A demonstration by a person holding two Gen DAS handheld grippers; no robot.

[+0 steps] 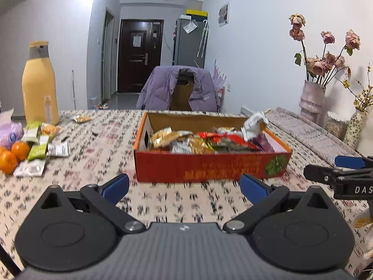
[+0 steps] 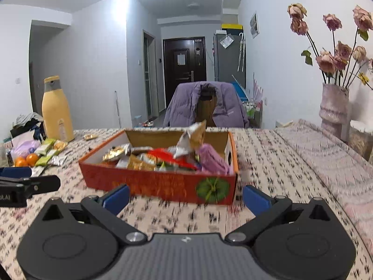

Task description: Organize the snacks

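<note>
Patterned cloth covers the counter (image 1: 177,200) ahead of me, with a purple jacket (image 1: 163,88) draped over a chair beyond it. My left hand-held gripper (image 1: 184,186) has its fingers spread apart, gripping nothing; my right hand-held gripper (image 2: 185,193) is likewise spread and bare. Both sit just short of the red box (image 2: 163,182) heaped with snack packets (image 2: 149,158). More loose packets (image 1: 37,149) lie far left beside oranges (image 1: 14,156) and a yellow bottle (image 1: 39,86).

I'm seeing the snack box (image 1: 209,165) sitting on the bench (image 1: 93,163) at twelve o'clock, loose packets (image 1: 37,150) lying at ten o'clock.
</note>
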